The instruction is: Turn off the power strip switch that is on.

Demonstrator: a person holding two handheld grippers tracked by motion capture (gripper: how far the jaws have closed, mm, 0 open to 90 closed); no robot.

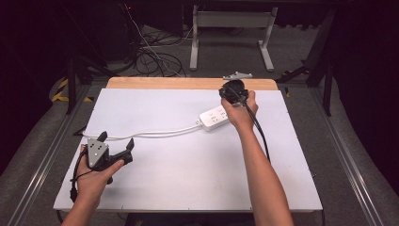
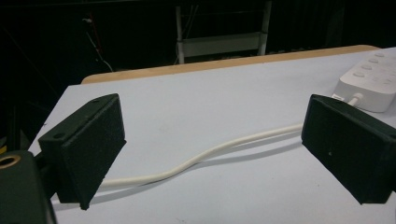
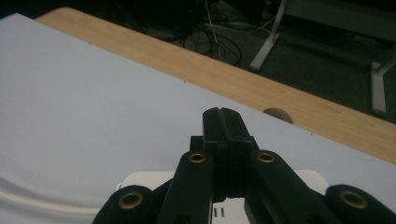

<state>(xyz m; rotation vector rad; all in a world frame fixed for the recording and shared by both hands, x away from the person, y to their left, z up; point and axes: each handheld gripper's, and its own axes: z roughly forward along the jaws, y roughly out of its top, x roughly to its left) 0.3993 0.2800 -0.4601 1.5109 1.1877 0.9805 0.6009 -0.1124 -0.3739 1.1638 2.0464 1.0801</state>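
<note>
My right claw [image 3: 223, 122] is pinched fully shut on nothing, hovering just above the glossy white plastic power strip [image 1: 214, 117], a rounded block with socket holes that lies directly beneath its jaws. My left claw [image 1: 115, 141] gapes wide and empty, the smooth white round cord [image 2: 201, 156] running across the matte white tabletop [image 1: 188, 165] between its flat black pads [image 2: 86, 147]. I judge this an approach; next I'd open the right jaws to straddle the strip.

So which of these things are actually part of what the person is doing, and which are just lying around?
In use:
- power strip
- its white cord
- right gripper, shut, above the strip
- left gripper, open, beside the cord

Lying about:
- grey plate beyond the table
- cables on the floor
- white frame
</note>
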